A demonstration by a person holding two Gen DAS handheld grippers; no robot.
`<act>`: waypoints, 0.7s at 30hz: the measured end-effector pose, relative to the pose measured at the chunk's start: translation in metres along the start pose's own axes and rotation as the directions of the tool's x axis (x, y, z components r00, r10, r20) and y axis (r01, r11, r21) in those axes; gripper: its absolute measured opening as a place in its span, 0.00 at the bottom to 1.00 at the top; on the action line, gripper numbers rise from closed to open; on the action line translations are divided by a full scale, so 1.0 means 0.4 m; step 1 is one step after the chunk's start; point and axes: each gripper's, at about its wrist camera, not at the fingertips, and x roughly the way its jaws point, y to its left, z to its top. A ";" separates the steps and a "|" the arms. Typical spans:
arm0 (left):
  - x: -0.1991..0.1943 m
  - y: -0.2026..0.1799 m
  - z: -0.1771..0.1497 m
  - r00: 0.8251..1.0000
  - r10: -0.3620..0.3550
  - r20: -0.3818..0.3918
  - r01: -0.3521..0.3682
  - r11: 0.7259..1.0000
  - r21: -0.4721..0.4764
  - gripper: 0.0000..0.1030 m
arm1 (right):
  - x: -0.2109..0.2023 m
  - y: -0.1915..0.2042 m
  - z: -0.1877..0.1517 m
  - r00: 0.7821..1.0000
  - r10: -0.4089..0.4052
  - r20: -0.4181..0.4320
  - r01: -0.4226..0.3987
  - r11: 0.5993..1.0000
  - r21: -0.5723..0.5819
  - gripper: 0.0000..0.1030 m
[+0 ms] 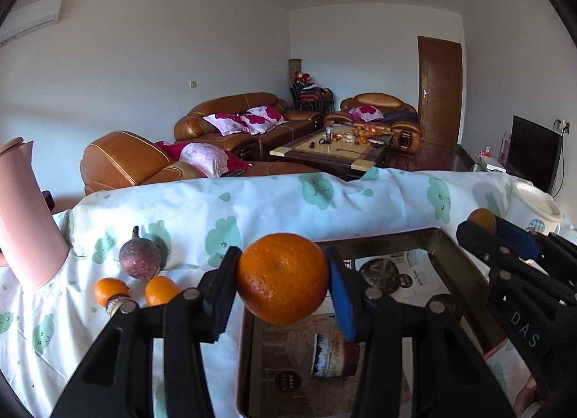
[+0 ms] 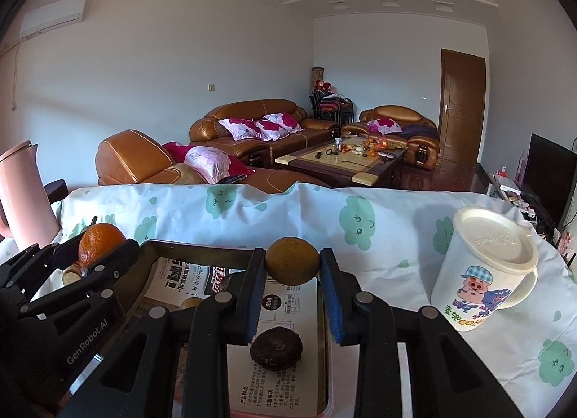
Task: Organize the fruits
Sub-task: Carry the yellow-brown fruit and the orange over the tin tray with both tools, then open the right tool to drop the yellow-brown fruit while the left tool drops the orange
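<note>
My left gripper (image 1: 283, 279) is shut on a large orange mandarin (image 1: 283, 277), held above the left part of a metal tray (image 1: 378, 239) lined with printed paper. My right gripper (image 2: 293, 266) is shut on a small brown-yellow round fruit (image 2: 293, 261) over the same tray (image 2: 202, 250). A dark round fruit (image 2: 276, 348) lies in the tray. On the cloth to the left lie a purple passion fruit (image 1: 140, 259) and two small oranges (image 1: 111, 290) (image 1: 161, 290). The right gripper also shows at the right in the left wrist view (image 1: 483, 223).
A pink kettle (image 1: 25, 212) stands at the far left on the cloud-print tablecloth (image 1: 288, 201). A white lidded cartoon mug (image 2: 487, 266) stands right of the tray. A small cork-topped object (image 1: 117, 302) lies by the oranges. Sofas and a coffee table are beyond.
</note>
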 end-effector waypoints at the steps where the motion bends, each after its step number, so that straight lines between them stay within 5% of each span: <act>1: 0.008 -0.003 -0.002 1.000 -0.003 -0.011 0.003 1.000 0.004 0.47 | 0.009 -0.001 -0.001 1.000 0.010 -0.014 -0.010 1.000 0.004 0.31; 10: 0.034 0.003 -0.009 0.998 -0.012 -0.065 0.011 1.000 -0.013 0.47 | 0.070 0.039 -0.027 0.991 0.066 -0.118 -0.072 0.996 -0.046 0.31; 21: 0.021 -0.003 -0.014 0.999 0.006 -0.041 -0.006 1.000 0.005 0.48 | 0.072 0.057 -0.030 0.977 0.167 -0.134 -0.177 0.982 -0.064 0.32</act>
